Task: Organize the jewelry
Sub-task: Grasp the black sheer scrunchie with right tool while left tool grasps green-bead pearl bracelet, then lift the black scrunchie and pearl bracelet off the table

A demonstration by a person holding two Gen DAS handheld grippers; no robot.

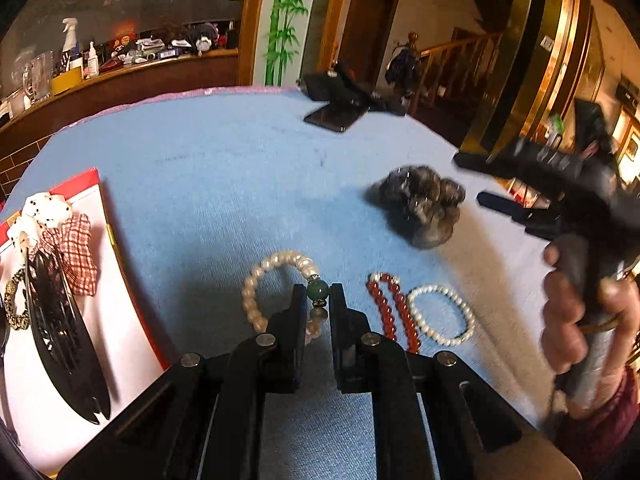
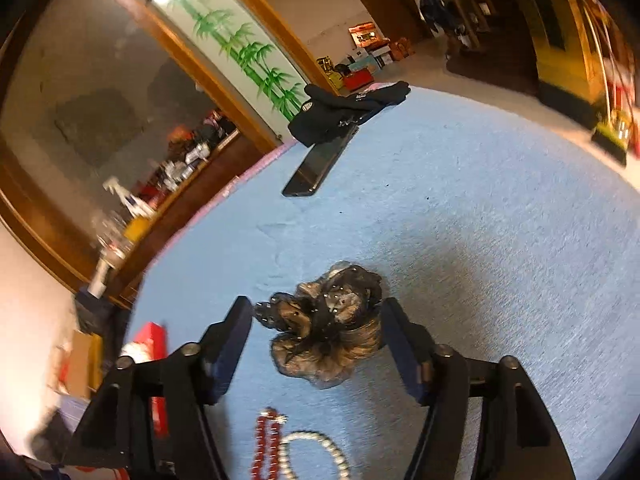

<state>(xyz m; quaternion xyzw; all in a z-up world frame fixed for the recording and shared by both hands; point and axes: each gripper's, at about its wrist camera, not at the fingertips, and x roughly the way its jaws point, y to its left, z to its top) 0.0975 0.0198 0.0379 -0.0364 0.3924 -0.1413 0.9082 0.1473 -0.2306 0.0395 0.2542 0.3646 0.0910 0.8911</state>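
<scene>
My left gripper (image 1: 318,294) is shut on a pale bead bracelet (image 1: 256,280) at its green bead (image 1: 318,290), low over the blue cloth. A red bead bracelet (image 1: 394,308) and a white pearl bracelet (image 1: 444,314) lie to its right; both also show in the right wrist view, red (image 2: 266,440) and pearl (image 2: 320,452). My right gripper (image 2: 318,318) is open, its fingers either side of a dark gauzy scrunchie (image 2: 332,336), which also shows in the left wrist view (image 1: 420,208). The right gripper (image 1: 472,178) appears there at the right, held by a hand.
A white tray with a red rim (image 1: 124,280) at the left holds a black hair claw (image 1: 60,328), a checked scrunchie (image 1: 80,252) and a dotted one (image 1: 40,212). A phone (image 2: 320,160) and a black cloth item (image 2: 344,108) lie at the far table edge.
</scene>
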